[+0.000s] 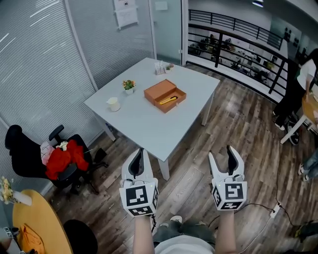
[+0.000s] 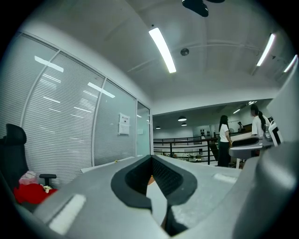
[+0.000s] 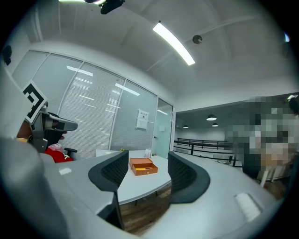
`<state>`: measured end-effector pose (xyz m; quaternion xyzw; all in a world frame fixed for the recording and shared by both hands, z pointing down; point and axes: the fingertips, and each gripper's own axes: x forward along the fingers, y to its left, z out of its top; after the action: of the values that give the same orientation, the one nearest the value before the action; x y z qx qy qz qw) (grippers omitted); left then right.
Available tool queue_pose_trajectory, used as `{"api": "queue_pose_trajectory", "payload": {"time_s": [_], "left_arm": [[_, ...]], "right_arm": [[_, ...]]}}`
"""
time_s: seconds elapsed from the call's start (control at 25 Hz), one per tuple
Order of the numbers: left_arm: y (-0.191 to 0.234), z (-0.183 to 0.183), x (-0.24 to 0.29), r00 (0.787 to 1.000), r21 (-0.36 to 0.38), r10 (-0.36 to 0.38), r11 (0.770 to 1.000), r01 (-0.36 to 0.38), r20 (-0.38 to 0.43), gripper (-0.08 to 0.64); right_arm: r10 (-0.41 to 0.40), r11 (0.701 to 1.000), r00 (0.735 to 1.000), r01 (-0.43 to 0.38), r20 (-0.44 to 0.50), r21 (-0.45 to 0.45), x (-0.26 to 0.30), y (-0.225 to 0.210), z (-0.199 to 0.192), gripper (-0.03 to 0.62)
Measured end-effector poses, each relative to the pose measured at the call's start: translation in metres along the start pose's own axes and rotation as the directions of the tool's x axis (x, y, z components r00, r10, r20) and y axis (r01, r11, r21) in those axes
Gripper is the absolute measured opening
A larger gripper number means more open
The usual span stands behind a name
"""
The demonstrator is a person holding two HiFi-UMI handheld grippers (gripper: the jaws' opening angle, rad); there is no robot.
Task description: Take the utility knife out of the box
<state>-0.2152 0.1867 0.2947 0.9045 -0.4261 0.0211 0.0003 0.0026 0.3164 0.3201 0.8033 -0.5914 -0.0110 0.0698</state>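
Your white table point(image 1: 149, 126) carries an open orange box point(image 1: 160, 89), and the yellow utility knife point(image 1: 168, 100) lies inside it. The wall notice point(image 1: 125, 12) is too small to read. You hold both grippers level, short of the table: left gripper point(image 1: 139, 151) pinched closed on nothing, right gripper point(image 1: 221, 153) spread wide, empty.

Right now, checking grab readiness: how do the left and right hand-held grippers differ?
The grey left hand-held gripper has its jaws together; the grey right hand-held gripper has them apart. The left's jaws block its view; the right's frame the open orange box. Both are empty.
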Motion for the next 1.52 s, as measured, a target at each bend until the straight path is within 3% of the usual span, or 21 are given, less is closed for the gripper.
{"api": "queue_pose_trajectory", "payload": {"time_s": [0.64,1.08,1.52], "left_arm": [[0.009,-0.019,0.066,0.999,-0.018,0.014,1.0,-0.015,-0.041,0.0],[0.016,-0.019,0.165,0.989,-0.024,0.139,0.99,-0.141,-0.055,0.0],[0.007,0.004,0.268,0.969,-0.017,0.244,0.969,-0.245,-0.028,0.0]], "right_arm": [[0.015,1.0,0.999,-0.014,-0.033,0.012,0.07,-0.018,-0.012,0.304],[0.174,0.984,0.985,-0.174,-0.013,-0.024,0.194,-0.047,-0.005,0.304],[0.29,0.957,0.957,-0.289,0.021,-0.024,0.314,-0.097,0.008,0.304]]}}
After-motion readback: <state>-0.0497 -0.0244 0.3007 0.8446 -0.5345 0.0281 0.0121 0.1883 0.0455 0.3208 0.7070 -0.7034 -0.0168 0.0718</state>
